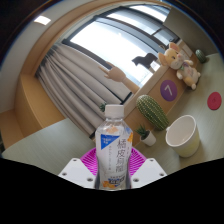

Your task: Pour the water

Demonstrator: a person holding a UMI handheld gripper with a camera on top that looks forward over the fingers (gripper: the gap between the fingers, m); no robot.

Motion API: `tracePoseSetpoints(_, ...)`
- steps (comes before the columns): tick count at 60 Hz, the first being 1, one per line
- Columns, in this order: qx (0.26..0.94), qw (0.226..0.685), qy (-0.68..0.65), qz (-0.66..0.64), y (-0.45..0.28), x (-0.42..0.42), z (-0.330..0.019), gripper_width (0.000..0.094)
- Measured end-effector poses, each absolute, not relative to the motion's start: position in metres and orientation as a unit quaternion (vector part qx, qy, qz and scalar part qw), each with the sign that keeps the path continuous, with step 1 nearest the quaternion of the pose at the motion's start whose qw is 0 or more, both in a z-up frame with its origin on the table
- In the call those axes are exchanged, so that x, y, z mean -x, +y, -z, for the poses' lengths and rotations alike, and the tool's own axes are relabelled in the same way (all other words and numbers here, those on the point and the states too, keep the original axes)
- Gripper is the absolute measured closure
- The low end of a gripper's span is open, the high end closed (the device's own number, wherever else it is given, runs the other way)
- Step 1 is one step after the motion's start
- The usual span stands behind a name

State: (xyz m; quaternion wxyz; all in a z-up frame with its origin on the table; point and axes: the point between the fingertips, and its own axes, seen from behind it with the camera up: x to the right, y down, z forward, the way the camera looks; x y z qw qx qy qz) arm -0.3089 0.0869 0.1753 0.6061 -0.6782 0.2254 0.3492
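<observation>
Beyond a pale tabletop [60, 150] by the curtained window, the gripper [113, 176] clenches an upright, still-capped water bottle [114, 148], with the empty-looking cup [184, 135] ahead to one side, so pouring seems not yet begun.

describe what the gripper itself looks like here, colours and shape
The gripper shows two pale grey, flat, angular fingers, each with a pink-magenta pad on its inner face. No cables, sleeves or markings are visible on it.
</observation>
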Motion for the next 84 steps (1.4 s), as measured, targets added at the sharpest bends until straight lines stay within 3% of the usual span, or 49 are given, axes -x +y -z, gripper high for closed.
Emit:
tracePoseSetpoints(17,0.490,0.488,0.442,-0.571,0.109,0.278,-0.194,0.0586)
tracePoseSetpoints(41,0.231,0.332,0.604,-0.687,0.115,0.216,-0.184,0.0587)
tracePoseSetpoints(53,0.197,0.306,0.626,-0.690,0.114,0.203,-0.173,0.0586)
tracePoseSetpoints(60,0.227,0.314,0.614,-0.688,0.116,0.214,-0.178,0.0585)
tracePoseSetpoints(64,0.254,0.342,0.596,-0.680,0.116,0.218,-0.189,0.0587)
tracePoseSetpoints(77,0.519,0.551,0.384,-0.529,0.109,0.249,-0.248,0.0586)
tracePoseSetpoints(84,0.606,0.650,0.248,-0.387,0.104,0.238,-0.275,0.0564)
